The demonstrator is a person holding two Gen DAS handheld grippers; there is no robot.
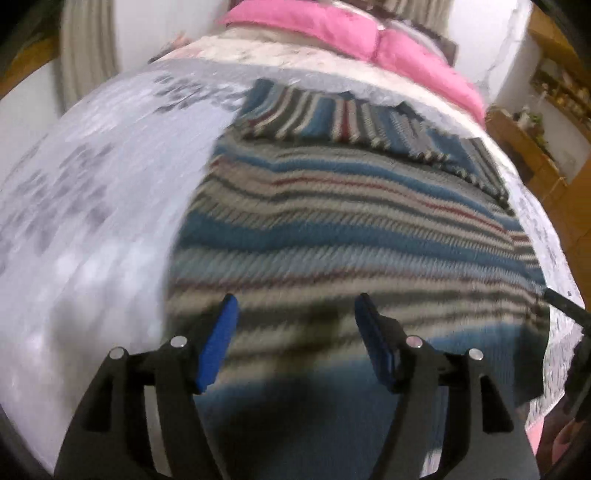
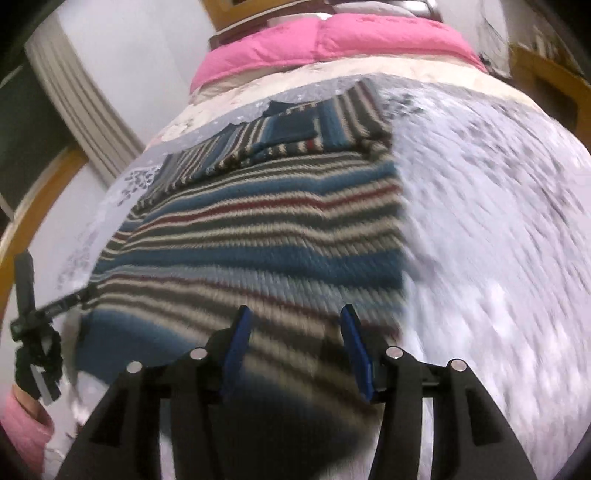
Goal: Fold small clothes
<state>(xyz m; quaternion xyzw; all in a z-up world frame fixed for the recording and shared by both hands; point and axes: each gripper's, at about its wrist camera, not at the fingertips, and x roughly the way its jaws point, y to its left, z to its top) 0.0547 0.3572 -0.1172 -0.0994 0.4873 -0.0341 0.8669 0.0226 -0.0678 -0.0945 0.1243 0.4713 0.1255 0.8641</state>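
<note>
From my left wrist camera, my left gripper (image 1: 295, 321) hangs over the near part of the striped knit sweater (image 1: 351, 236), its blue pads (image 1: 218, 343) spread wide with nothing between them. The sweater lies flat on a pale lace-patterned cover (image 1: 92, 206), with its sleeves already folded across the far end (image 1: 332, 118), and a pink quilt (image 1: 332, 26) sits well beyond it. At the right edge I catch a dark sliver of my other tool (image 1: 569, 306). The picture is smeared, so I cannot tell whether the fingertips touch the knit or hover just above it. From my right wrist camera, my right gripper (image 2: 295, 332) is likewise spread and empty, over the sweater's near right part, close to its right edge (image 2: 400, 236) where the lace cover (image 2: 498, 221) begins. My left tool (image 2: 33, 314) shows at the far left, beside the sweater's other side. The risk I see is pinching the lace cover together with the hem, since both are soft and lie in contact; that would drag the bedding into the fold. Uneven grabs on the two sides would skew the fold, and the loose sleeves could slide off when I lift.
</note>
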